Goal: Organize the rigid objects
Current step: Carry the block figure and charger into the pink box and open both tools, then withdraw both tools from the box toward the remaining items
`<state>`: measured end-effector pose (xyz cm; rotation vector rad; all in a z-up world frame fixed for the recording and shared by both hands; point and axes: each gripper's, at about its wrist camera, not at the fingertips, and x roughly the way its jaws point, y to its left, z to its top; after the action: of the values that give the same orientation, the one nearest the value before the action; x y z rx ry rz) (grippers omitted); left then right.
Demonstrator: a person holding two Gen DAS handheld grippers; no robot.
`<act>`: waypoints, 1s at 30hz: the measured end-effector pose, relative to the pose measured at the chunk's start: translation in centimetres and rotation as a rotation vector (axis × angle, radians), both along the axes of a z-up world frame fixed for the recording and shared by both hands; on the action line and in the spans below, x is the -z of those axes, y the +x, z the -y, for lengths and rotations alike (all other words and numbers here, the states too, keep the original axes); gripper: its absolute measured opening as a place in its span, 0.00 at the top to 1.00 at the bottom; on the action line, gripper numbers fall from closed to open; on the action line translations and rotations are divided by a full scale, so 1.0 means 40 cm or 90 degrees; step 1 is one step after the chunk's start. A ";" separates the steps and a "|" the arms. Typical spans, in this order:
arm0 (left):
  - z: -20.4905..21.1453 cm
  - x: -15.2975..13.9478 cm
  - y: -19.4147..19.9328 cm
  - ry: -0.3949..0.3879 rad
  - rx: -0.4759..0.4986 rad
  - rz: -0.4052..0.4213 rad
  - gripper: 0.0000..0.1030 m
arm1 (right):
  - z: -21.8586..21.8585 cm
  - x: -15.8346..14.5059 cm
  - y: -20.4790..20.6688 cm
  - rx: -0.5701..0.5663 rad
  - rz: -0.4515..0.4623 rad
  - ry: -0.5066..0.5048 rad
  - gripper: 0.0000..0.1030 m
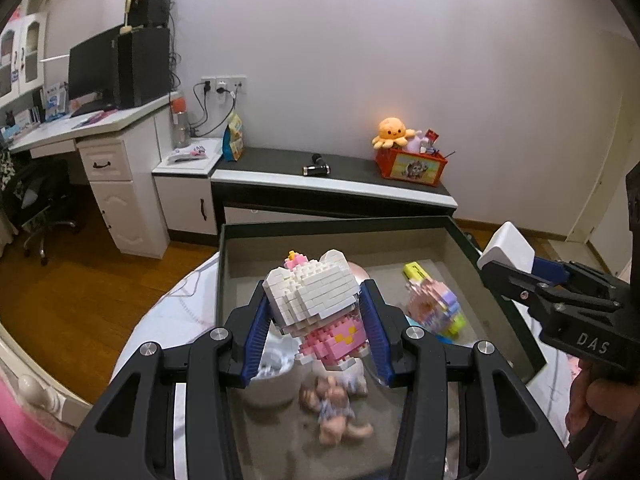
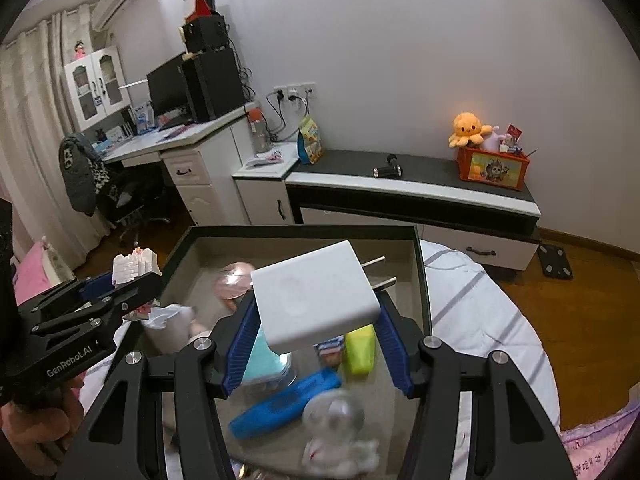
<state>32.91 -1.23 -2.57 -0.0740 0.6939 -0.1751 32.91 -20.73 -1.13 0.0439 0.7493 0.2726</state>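
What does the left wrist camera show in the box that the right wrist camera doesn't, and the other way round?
Only the left wrist view shows the pastel block model lying in the box and the small doll beneath the left gripper.

Only the right wrist view shows the blue tube, the yellow-green item and the clear ball.

Both show the left gripper shut on the white and pink brick figure and the right gripper shut on the white charger.

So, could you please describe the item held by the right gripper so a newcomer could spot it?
Find the dark-rimmed tray on the bed. Above it, the right gripper has its jaws shut on a white plug adapter. It is the only plain white block, with two metal prongs sticking out.
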 end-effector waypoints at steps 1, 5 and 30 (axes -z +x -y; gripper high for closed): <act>0.005 0.008 0.017 0.002 0.001 -0.005 0.56 | 0.002 0.010 0.011 0.002 -0.006 -0.001 0.44; 0.020 0.032 0.048 0.011 0.006 -0.021 0.56 | 0.009 0.040 0.033 0.009 -0.023 -0.002 0.43; -0.046 -0.064 -0.215 0.007 -0.057 0.059 0.00 | 0.042 -0.063 -0.201 0.070 0.044 0.022 0.00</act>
<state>24.31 0.61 -0.01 -0.0862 0.5980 -0.0889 24.88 -22.43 1.39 0.1078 0.6713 0.1819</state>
